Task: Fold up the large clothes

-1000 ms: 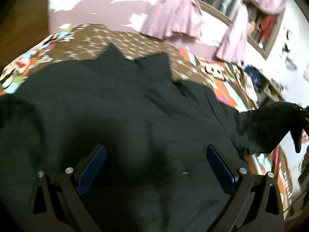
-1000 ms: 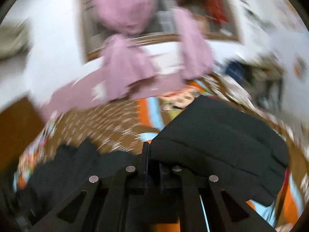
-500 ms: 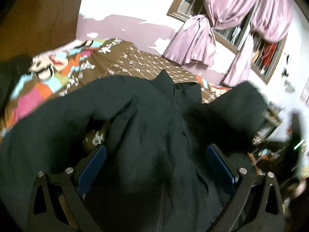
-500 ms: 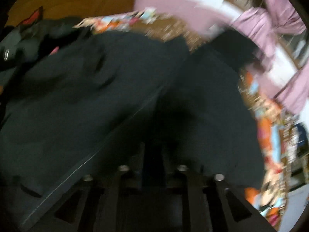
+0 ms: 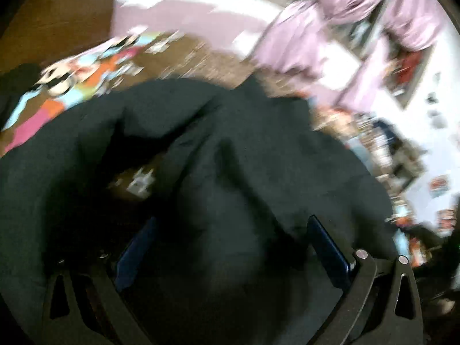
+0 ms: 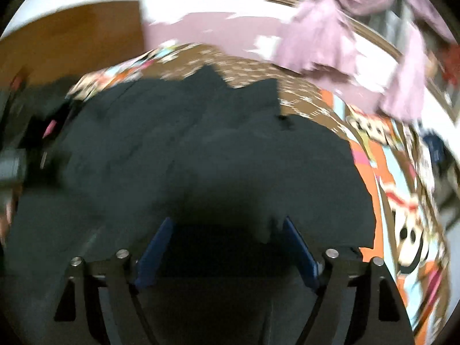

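A patterned bed (image 6: 385,172) carries the dark garment (image 6: 201,155), spread across most of it with its collar toward the far wall. The left tongs (image 5: 230,247) stand wide over bunched cloth, gripping nothing. The right tongs (image 6: 227,244) are opening, pads clear of the fabric.

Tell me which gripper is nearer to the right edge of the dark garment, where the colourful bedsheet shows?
Right. The right gripper, jaws opening with nothing pinched, hangs over the dark garment beside that edge and the colourful bedsheet. The left gripper hangs open over bunched cloth, apparently further in, though blur limits certainty.
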Tool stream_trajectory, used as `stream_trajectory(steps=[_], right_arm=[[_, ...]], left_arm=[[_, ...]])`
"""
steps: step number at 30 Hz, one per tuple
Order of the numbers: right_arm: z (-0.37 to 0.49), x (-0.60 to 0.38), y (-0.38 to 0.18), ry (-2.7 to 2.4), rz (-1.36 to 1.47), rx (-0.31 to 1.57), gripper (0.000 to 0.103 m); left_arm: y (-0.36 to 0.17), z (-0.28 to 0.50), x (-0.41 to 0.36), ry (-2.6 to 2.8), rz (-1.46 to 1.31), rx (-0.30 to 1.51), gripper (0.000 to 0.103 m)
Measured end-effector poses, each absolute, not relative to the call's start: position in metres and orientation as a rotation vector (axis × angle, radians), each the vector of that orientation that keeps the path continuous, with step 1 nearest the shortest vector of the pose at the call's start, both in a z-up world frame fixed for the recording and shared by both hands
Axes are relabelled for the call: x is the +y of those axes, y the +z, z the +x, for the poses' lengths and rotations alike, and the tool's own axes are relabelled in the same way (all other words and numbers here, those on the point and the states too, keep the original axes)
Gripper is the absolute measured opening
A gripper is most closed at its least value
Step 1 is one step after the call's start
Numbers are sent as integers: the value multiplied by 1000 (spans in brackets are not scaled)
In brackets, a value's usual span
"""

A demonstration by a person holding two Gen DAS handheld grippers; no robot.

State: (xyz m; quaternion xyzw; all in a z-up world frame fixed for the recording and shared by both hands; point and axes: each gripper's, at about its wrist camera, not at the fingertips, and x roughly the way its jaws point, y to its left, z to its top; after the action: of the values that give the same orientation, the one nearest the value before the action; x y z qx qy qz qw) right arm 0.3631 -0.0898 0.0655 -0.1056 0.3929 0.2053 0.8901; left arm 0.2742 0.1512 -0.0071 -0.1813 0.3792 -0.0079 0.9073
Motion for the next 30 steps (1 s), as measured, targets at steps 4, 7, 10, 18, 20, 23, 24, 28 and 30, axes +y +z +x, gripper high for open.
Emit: stream_trajectory(steps=[4,7,10,18,20,23,24,28,30], right_arm=[[399,-64,32,395,-209,902,79],[409,-52,10,359,-254,906,88],[417,-38,-3,318,-290,885,90],[379,-65,23,343,-255,906,91],[361,-69,37,352,-241,911,91],[332,-71,66,381,-237,877,91],[322,-71,78,399,-241,864,92],[285,-66,120,462,-269,835,94],[271,-62,133,483,-274,842,94]], left_arm=[[-21,278,153,25,-374,795,101],[-25,282,146,59,-313,815,101],[-31,285,145,76,-293,816,102],[-34,277,147,69,-303,774,102],[-20,263,151,82,-344,747,102],[-2,241,154,125,-413,735,102],[3,234,155,137,-437,738,102],[17,182,166,191,-538,724,102],[20,153,178,226,-589,707,102]])
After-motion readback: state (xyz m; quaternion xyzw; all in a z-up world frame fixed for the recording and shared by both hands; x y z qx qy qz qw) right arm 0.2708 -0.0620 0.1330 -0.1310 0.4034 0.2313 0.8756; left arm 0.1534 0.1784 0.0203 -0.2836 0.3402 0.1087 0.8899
